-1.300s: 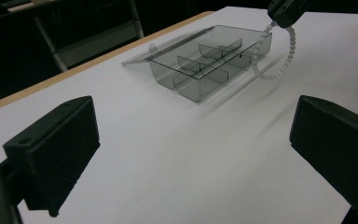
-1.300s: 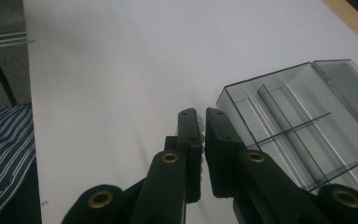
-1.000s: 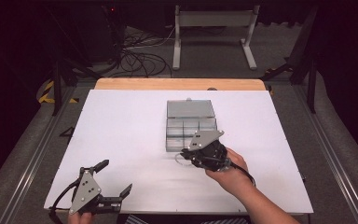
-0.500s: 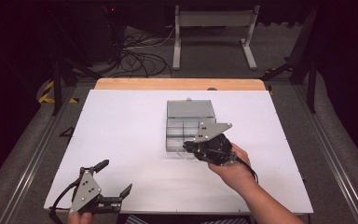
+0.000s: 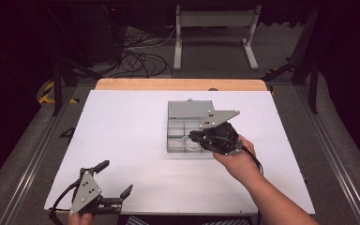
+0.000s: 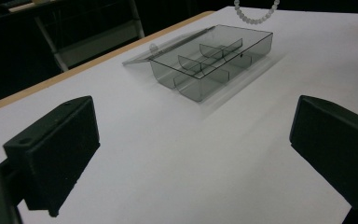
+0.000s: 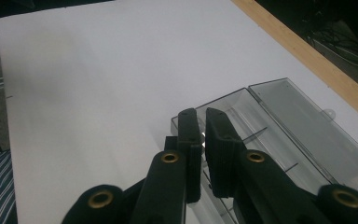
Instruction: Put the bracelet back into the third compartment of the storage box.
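A clear grey compartment box (image 5: 169,140) lies on the white table with its lid (image 5: 187,108) folded flat behind it. My right gripper (image 5: 193,136) hovers over the box's front right part, shut on a string of white beads. The bead string (image 6: 254,19) hangs as a loop in the left gripper view, above and beyond the box (image 6: 214,60). In the right gripper view the jaws (image 7: 203,123) stand closed over the box (image 7: 279,126), with a pale glint between them. My left gripper (image 5: 117,176) rests open near the table's front left edge, nothing between its jaws (image 6: 191,154).
The white table (image 5: 122,126) has a wooden strip (image 5: 178,84) along its far edge. Metal rails (image 5: 26,168) run along both sides. Behind the table are cables (image 5: 136,58) on the floor and a white stand (image 5: 211,33).
My right gripper has risen and drifted a little back and right over the box, still shut, carrying the bead string up. The left gripper has stayed put.
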{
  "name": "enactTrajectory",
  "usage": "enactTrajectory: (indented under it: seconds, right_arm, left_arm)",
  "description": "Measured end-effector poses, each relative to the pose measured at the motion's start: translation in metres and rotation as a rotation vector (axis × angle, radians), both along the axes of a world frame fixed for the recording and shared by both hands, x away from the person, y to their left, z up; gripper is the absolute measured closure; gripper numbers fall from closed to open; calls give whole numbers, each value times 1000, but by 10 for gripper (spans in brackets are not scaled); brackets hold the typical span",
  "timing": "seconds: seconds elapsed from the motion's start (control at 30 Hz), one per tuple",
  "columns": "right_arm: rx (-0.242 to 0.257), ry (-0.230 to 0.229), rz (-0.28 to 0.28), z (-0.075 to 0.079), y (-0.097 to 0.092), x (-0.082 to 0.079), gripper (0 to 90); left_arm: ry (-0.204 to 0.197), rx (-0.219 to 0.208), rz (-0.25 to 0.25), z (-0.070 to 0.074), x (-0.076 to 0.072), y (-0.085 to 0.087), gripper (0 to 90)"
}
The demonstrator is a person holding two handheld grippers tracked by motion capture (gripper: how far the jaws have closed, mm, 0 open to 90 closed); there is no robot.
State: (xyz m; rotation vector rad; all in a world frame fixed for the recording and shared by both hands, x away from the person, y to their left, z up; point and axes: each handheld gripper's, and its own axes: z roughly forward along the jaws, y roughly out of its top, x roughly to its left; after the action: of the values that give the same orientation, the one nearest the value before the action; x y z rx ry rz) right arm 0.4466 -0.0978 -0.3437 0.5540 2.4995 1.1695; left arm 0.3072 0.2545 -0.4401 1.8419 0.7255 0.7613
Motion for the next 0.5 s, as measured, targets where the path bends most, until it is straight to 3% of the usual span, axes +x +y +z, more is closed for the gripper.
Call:
enactTrajectory:
  seconds: [0.5]
  right_arm:
    - [32,28,-85,4,-15,24,855]
  left_arm:
    - [7,-7,1,-1,1,-1,19]
